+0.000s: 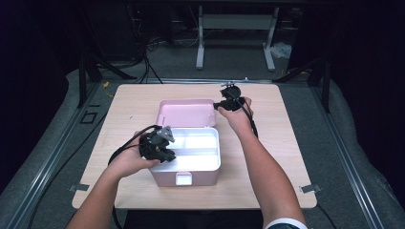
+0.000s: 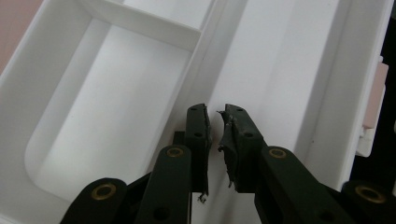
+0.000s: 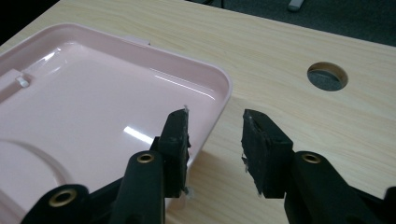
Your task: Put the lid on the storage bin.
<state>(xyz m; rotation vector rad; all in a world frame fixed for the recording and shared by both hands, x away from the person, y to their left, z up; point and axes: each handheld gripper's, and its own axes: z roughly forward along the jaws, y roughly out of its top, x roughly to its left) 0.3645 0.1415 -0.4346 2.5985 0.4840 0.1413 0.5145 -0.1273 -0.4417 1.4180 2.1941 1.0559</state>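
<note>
Pink plastic box w/ white compartment tray (image 1: 187,164) sits near the table's front edge, about centre, lid flung back flat toward the far edge. Left tool (image 1: 159,144) is over the tray's left part; in the left gripper view (image 2: 214,135) its jaws are nearly shut w/ a thin gap, straddling the white divider wall (image 2: 205,60), no firm grip evident. Tray (image 2: 107,107) compartments look empty. Farther back, right tool (image 1: 230,102) is at the pink lid's (image 1: 186,113) right far corner; the right gripper view (image 3: 215,140) shows jaws apart, left one over the lid rim (image 3: 219,93), right one over the light wood table (image 3: 289,51), holding nothing. Prob. step: lid just opened or about to be closed. Next, I'd guess: pinch rim, swing lid.
</note>
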